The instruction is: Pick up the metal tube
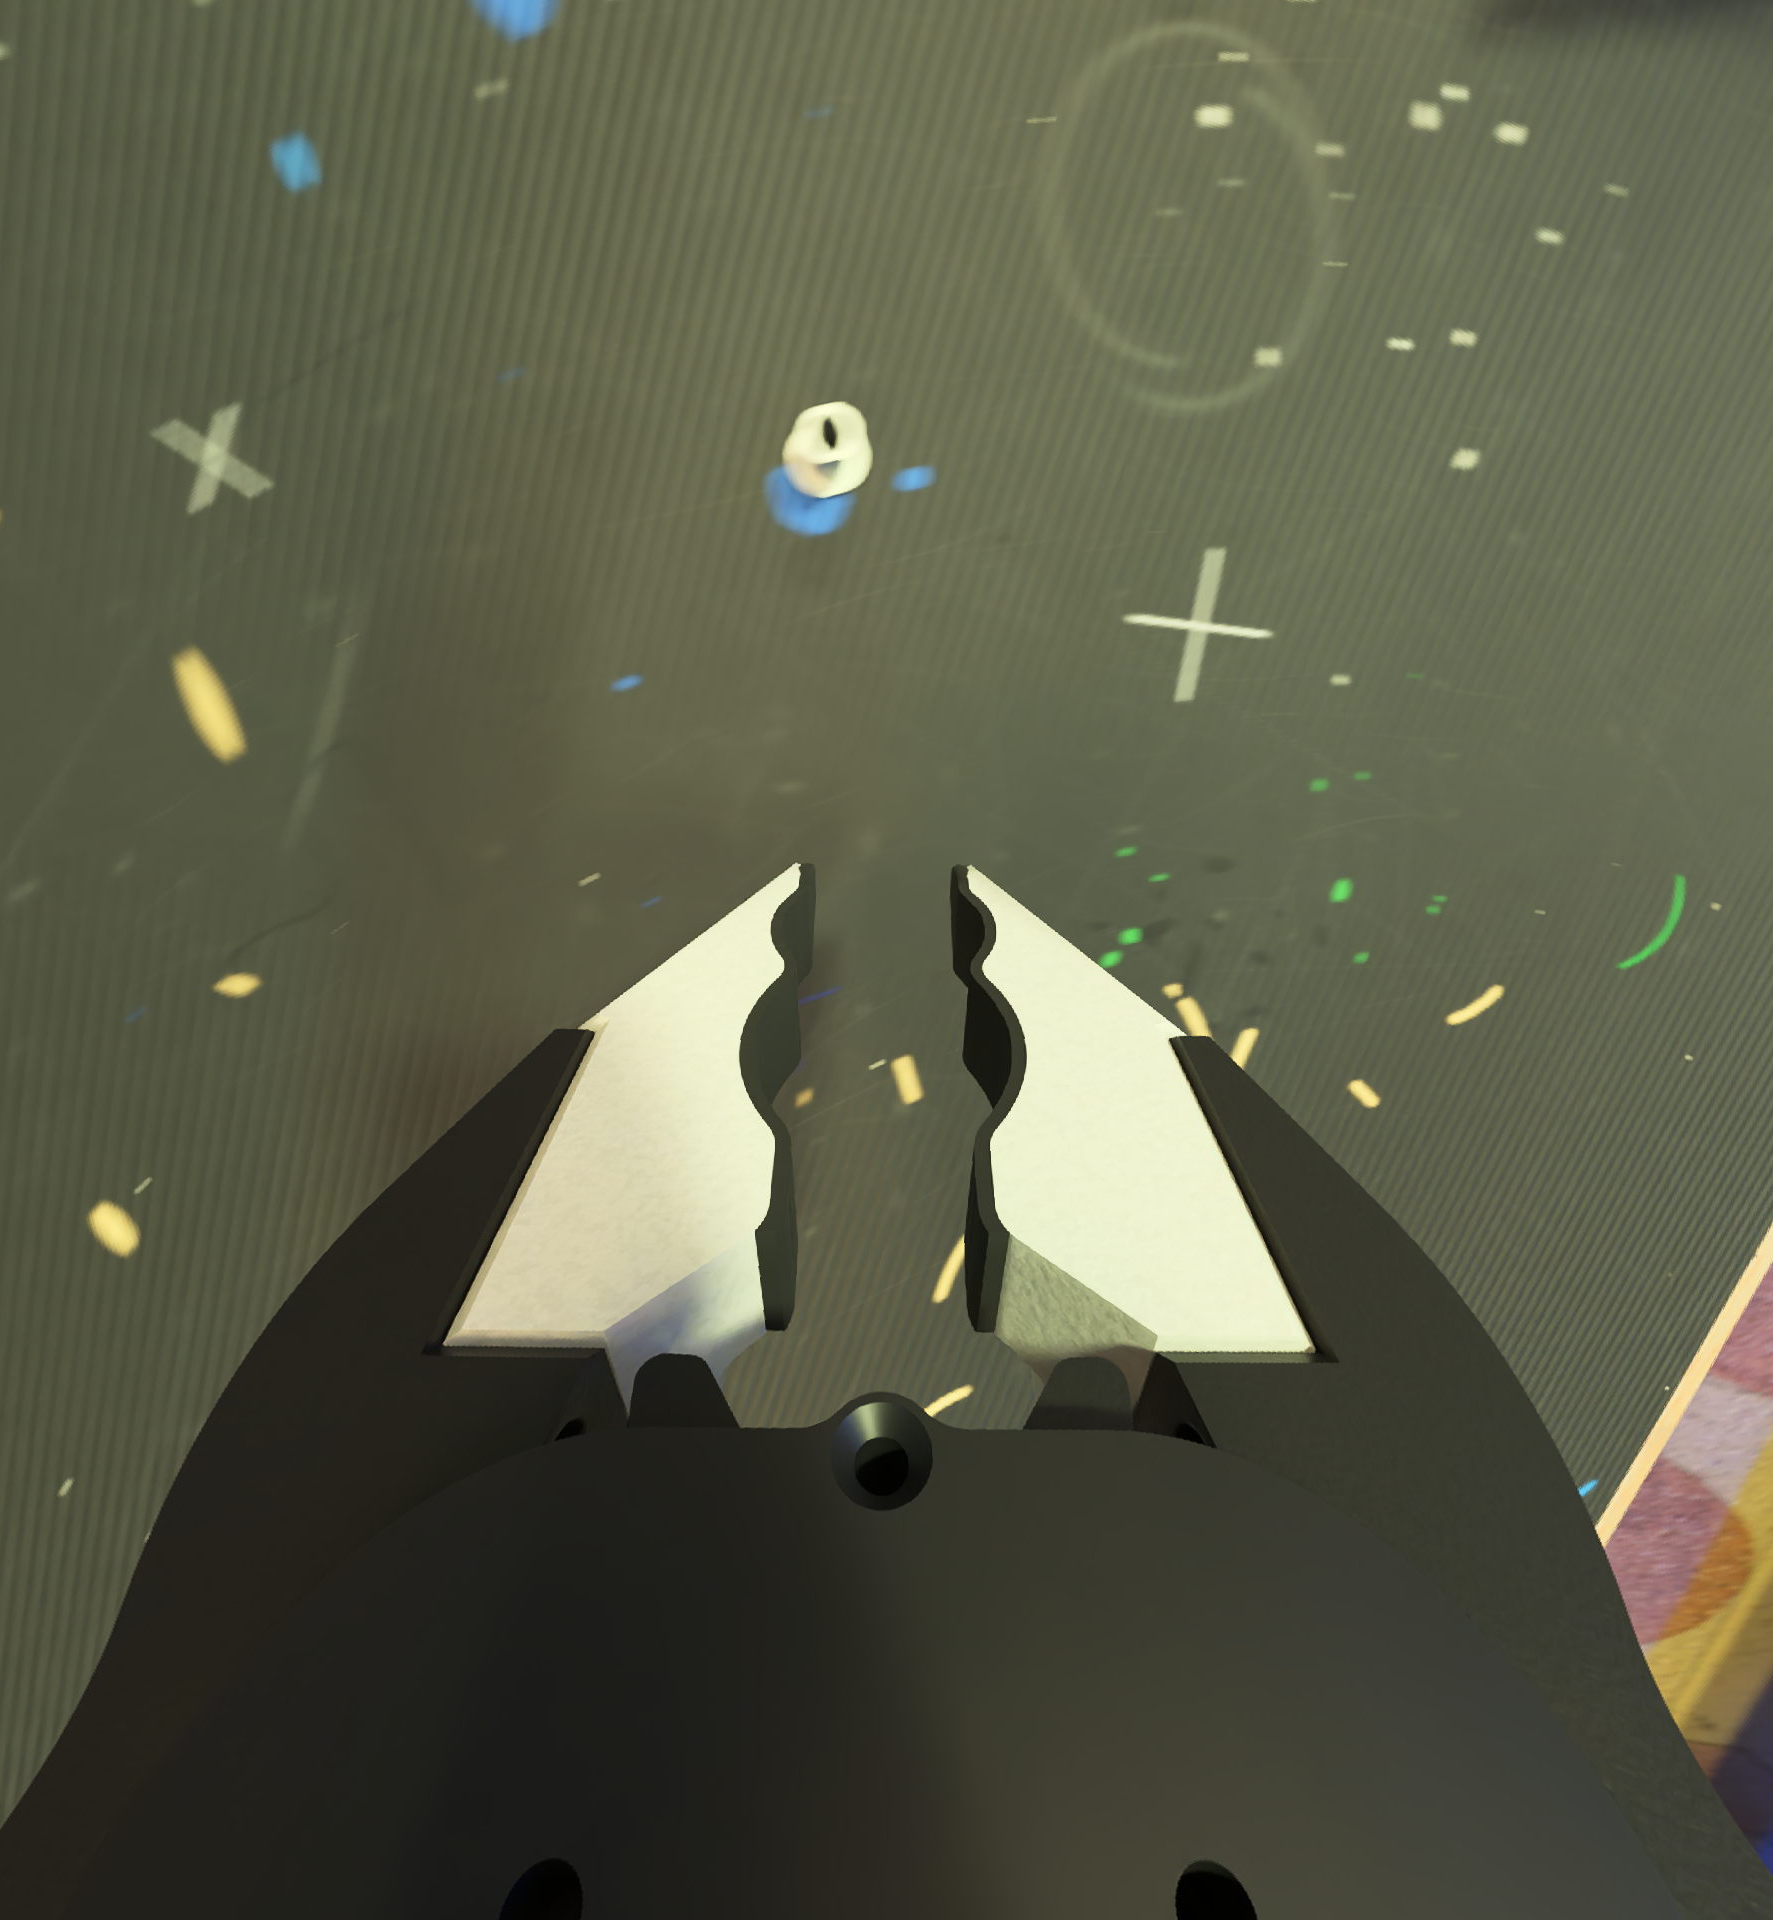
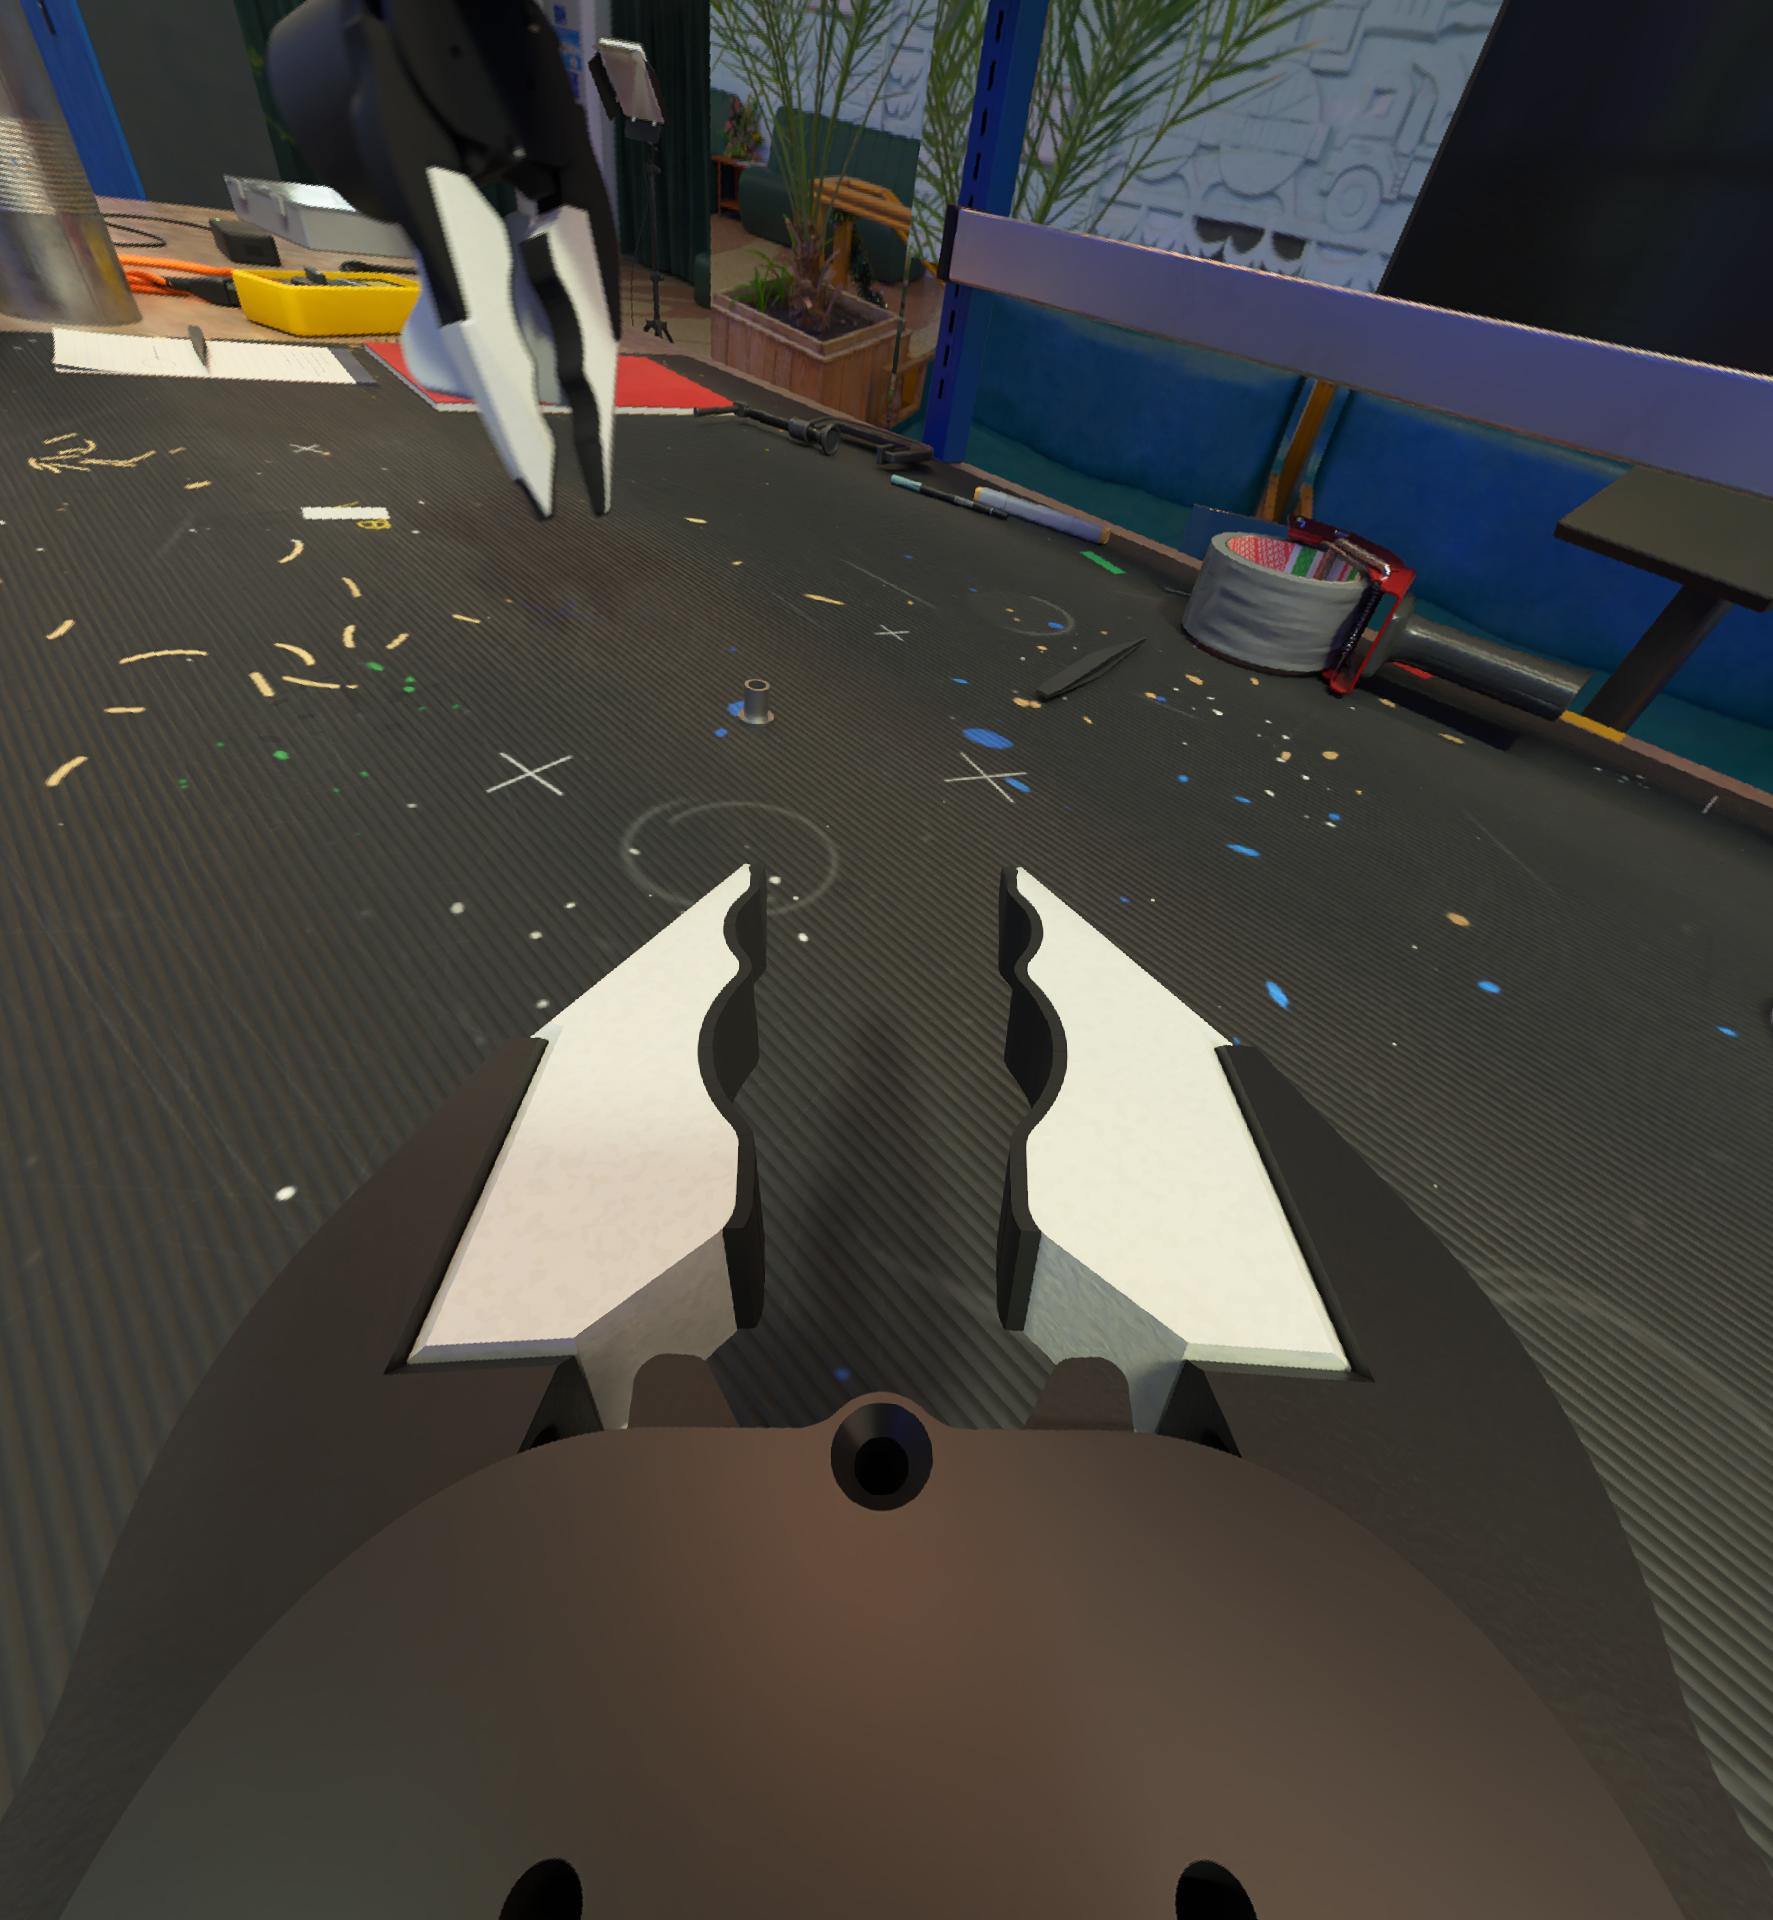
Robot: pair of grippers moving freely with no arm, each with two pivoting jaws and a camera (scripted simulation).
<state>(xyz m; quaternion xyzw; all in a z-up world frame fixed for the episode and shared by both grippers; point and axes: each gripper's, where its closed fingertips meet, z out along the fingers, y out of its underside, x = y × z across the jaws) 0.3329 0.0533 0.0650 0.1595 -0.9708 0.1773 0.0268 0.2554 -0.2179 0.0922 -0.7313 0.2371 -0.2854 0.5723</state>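
Note:
The metal tube point(image 1: 826, 447) is a short pale hollow cylinder standing upright on the dark ribbed mat, on a blue paint spot. In the right wrist view the tube point(image 2: 756, 700) looks small and grey, ahead of my right gripper. My left gripper point(image 1: 882, 873) is open and empty, above the mat, with the tube well ahead of its tips. My right gripper point(image 2: 880, 878) is open and empty, low over the mat, short of the tube. The left gripper also shows in the right wrist view point(image 2: 570, 509), hanging tips-down beyond the tube to its left.
A grey tape roll point(image 2: 1277, 603) with a red clamp point(image 2: 1365, 613) sits at the far right edge. Pens point(image 2: 1027, 509) lie by the far edge. A yellow tray point(image 2: 326, 299), a red sheet point(image 2: 669, 382) and white papers point(image 2: 207, 358) lie at the back left. A coloured patterned panel point(image 1: 1755, 1538) borders the mat.

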